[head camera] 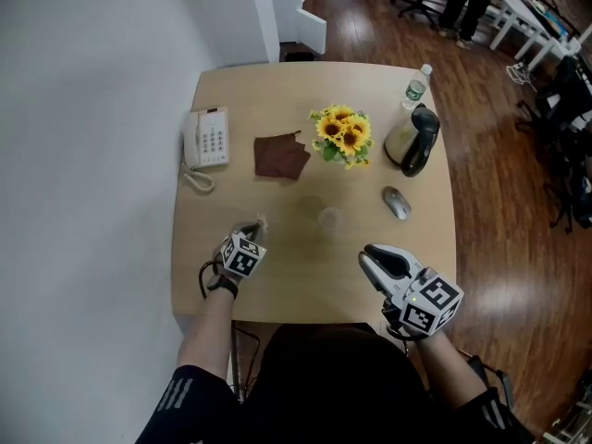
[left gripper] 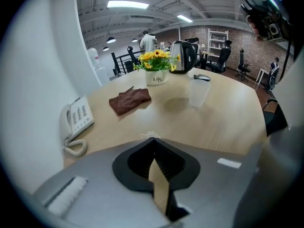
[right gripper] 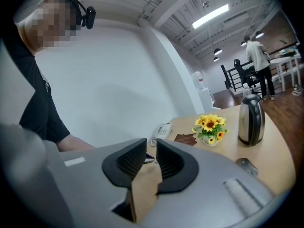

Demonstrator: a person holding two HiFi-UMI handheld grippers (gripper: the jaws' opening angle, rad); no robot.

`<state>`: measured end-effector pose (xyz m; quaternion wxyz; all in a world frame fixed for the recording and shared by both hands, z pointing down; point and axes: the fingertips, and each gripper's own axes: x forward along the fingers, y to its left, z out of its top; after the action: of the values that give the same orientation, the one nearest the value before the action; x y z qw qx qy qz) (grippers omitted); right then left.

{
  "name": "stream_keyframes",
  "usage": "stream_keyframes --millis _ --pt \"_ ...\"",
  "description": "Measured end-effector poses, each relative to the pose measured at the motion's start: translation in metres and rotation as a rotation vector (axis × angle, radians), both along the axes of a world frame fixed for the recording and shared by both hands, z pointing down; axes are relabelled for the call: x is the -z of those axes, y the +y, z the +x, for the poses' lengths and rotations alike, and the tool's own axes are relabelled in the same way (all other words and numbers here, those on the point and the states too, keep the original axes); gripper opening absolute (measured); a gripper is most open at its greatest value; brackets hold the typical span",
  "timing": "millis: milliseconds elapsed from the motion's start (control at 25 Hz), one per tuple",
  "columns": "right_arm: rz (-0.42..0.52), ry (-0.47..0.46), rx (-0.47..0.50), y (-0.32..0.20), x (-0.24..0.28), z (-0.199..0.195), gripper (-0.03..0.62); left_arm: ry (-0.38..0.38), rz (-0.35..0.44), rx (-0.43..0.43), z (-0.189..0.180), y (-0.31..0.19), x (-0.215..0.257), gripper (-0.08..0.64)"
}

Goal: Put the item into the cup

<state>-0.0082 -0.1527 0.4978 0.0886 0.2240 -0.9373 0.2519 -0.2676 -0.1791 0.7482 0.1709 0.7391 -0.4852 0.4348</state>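
Note:
A clear plastic cup [head camera: 328, 218] [left gripper: 198, 93] stands upright near the middle of the round wooden table [head camera: 305, 276]. My left gripper [head camera: 257, 230] [left gripper: 152, 138] rests low at the table's front left, a hand's length left of the cup. Its jaws are closed together, with a small pale scrap [left gripper: 148, 135] pinched at their tips. In the head view the scrap [head camera: 262, 220] just peeks out past the gripper. My right gripper [head camera: 369, 256] [right gripper: 151, 148] hovers at the front right, its jaws a narrow gap apart with nothing between them.
A white telephone [head camera: 205, 137] sits at the far left, with a brown cloth [head camera: 280, 155] beside it. A pot of sunflowers [head camera: 342, 135], a kettle [head camera: 413, 140], a water bottle [head camera: 417, 86] and a mouse [head camera: 397, 203] stand beyond and right of the cup.

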Motion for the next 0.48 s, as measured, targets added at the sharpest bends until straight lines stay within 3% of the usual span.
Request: stream_keyframes --millis 280,480 --pt "0.006 -0.019 -0.040 -0.004 0.007 0.017 0.075 0.054 0.194 -0.141 0.067 -0.048 0.078 -0.003" --pt "0.007 -0.018 -0.076 -0.003 0.009 0.034 0.075 0.101 0.227 -0.247 0.128 -0.065 0.097 -0.003"
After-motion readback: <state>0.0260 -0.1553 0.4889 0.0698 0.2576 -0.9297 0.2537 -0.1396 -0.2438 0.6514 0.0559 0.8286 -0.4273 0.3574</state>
